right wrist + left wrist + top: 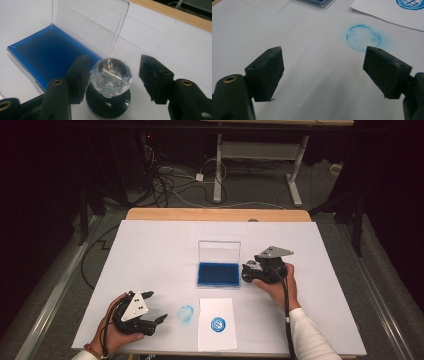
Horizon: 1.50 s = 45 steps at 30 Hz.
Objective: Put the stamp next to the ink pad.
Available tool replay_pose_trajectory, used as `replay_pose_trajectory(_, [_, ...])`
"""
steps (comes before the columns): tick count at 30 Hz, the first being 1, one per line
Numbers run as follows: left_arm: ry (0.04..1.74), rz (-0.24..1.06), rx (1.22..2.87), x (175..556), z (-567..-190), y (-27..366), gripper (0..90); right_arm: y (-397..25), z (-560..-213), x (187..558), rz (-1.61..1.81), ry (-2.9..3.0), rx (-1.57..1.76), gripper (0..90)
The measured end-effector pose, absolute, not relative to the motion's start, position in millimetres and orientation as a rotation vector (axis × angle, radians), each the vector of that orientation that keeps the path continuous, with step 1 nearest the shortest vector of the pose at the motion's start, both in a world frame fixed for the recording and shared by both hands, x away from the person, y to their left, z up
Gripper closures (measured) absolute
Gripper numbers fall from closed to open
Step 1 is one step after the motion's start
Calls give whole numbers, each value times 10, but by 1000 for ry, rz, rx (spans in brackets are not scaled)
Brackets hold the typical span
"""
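The right claw [113, 77] is open around a round stamp with a clear glass knob [110, 77], just beside the blue ink pad [50, 53]. The left claw [323, 72] is wide open and empty over the white counter [312, 82]. Behind it, the room is dark.

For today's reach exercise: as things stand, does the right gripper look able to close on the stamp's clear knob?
Probably yes. The right gripper stands open with its jaws on either side of the stamp, and nothing lies between them; the ink pad sits off to one side.

open table around left gripper [159, 320], upright ink pad lid [219, 251] walls off stamp [110, 79]
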State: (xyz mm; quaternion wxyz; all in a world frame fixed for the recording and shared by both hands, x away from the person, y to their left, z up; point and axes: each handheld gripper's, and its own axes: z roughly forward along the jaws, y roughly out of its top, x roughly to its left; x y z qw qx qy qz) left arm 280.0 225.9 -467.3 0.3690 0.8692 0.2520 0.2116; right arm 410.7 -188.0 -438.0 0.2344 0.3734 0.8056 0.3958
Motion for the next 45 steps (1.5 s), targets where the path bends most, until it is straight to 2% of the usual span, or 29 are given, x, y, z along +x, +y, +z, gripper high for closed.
replay_pose_trajectory(7, [647, 551, 2231, 2799, -4668, 2262, 164, -1826, -4279, 4062, 1064, 2134, 1006, 281])
replay_pose_trajectory(15, [647, 554, 2230, 2799, -4664, 2272, 164, -1830, -4179, 3996, 1103, 2096, 980, 226])
replay_pose_trajectory(45, [650, 567, 2221, 2790, -4635, 2294, 164, -1851, -3911, 3591, 1156, 2061, 817, 238])
